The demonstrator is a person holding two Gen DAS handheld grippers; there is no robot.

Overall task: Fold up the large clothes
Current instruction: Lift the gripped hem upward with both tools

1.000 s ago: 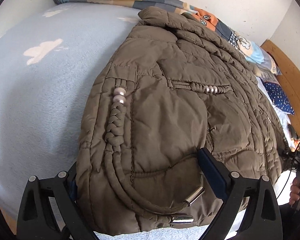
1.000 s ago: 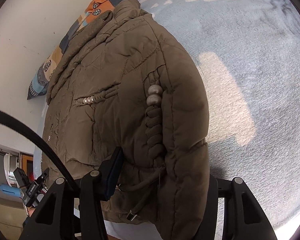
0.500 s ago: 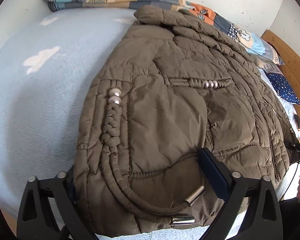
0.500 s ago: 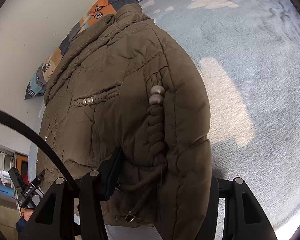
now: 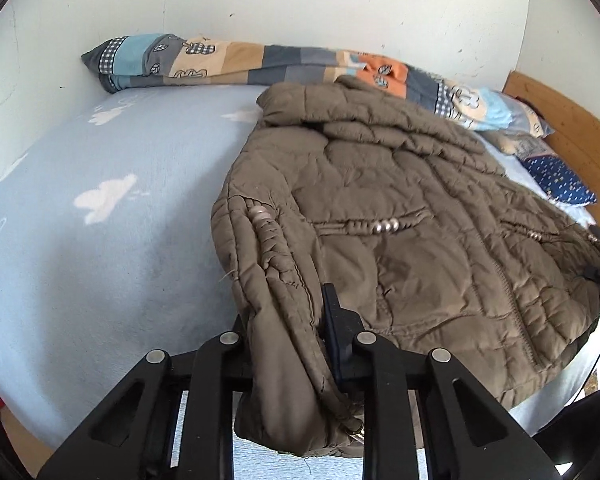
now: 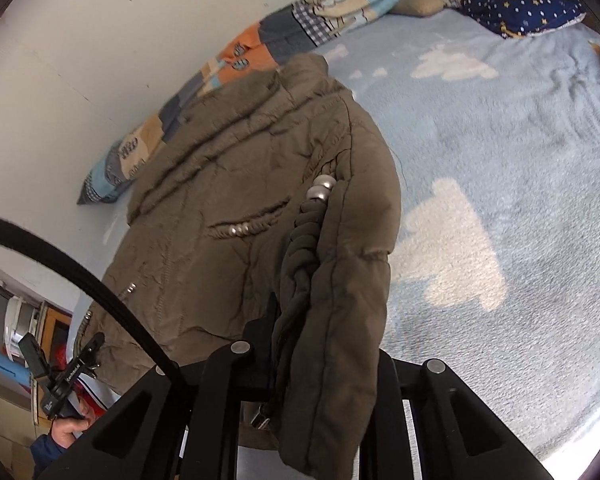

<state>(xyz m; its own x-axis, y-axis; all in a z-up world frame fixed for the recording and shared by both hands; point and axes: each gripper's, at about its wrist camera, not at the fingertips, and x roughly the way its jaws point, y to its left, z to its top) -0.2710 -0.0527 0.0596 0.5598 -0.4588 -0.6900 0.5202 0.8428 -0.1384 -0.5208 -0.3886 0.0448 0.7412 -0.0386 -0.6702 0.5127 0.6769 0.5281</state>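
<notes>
A brown quilted jacket (image 5: 400,208) lies front-up on the bed, collar toward the wall. My left gripper (image 5: 288,312) is at its near left hem corner, jaws closing, pads pressed on a bunched fold of the hem and braided cord. In the right wrist view the same jacket (image 6: 220,184) stretches away to the left. My right gripper (image 6: 324,332) is closing on the opposite hem corner, which is pinched and hangs over the fingers. Both corners are raised off the blanket.
The bed has a light blue blanket (image 5: 100,240) with white clouds. A rolled patchwork quilt (image 5: 220,60) lies along the wall. A navy starred pillow (image 5: 560,184) sits by the wooden headboard (image 5: 572,120). A hand (image 6: 66,434) shows at lower left.
Both grippers went from open around the hem to clamped on it. Both rose, lifting the jacket's near corners, and the views now take in more of the wall.
</notes>
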